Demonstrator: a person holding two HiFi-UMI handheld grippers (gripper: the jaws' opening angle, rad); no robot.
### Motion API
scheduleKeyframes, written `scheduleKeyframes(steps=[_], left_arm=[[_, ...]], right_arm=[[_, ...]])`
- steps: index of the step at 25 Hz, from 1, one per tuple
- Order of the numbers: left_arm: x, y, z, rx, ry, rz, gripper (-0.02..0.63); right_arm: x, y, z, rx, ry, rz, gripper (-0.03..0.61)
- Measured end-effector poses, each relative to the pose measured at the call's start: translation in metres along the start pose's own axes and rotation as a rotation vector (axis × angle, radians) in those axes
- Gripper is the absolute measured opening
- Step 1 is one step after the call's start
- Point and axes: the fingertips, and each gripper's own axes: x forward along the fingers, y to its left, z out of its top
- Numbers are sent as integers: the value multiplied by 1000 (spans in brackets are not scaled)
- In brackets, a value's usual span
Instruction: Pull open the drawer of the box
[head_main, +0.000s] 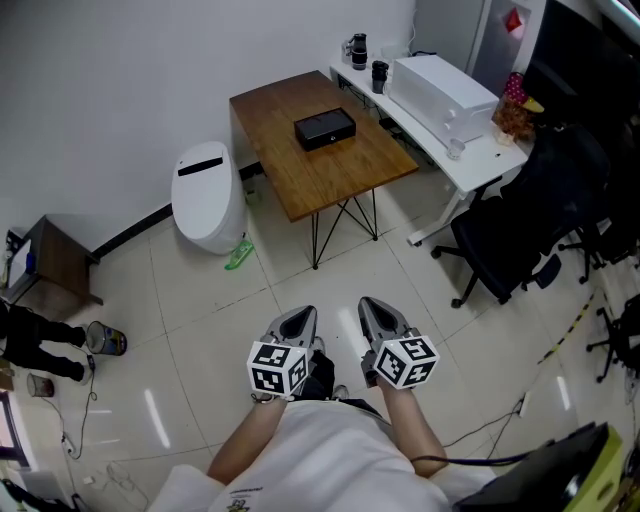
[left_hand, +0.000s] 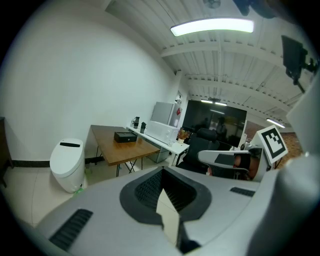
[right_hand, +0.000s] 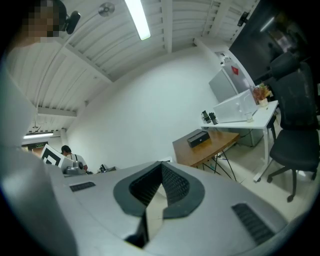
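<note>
Both grippers are being held low and close to the person's body. The left gripper (head_main: 303, 316) is sitting with its jaws pressed together and nothing between them. The right gripper (head_main: 372, 308) is doing the same, closed and empty.

Bare floor is lying straight ahead of both tips. The wooden table (head_main: 335, 180) is standing well ahead, with a white bin (head_main: 207, 196) off to its left.

The box (head_main: 324, 129) is resting flat on the tabletop, far ahead of both tips. It is sitting a bit left of the left gripper's line (left_hand: 125, 136) and a bit right of the right gripper's line (right_hand: 198, 139).

Step in hand, as I read it, is the approach, with no contact yet. Doing it well likely means:
- closing the distance squarely
- spreading one gripper's jaws before arrival
- bracing the box with the other gripper so it isn't sliding
- pulling straight along the drawer's travel

The box's long axis is running crosswise to the approach, with one long side facing the grippers. A small pale spot is showing on that side. It may be the pull, but it's too small to tell.
</note>
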Motion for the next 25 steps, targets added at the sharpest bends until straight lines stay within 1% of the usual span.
scheduleKeyframes(steps=[12,19,25], left_arm=[[72,33,51,5,-8,-41,3],[109,63,71,2,2,-65,3],[129,82,89,9,-2,-87,3]], right_arm=[[60,-32,46,-48,-19,-41,-14],[106,-48,61,-73,-17,-74,-14],[138,-52,71,-81,-13,-78,-14]])
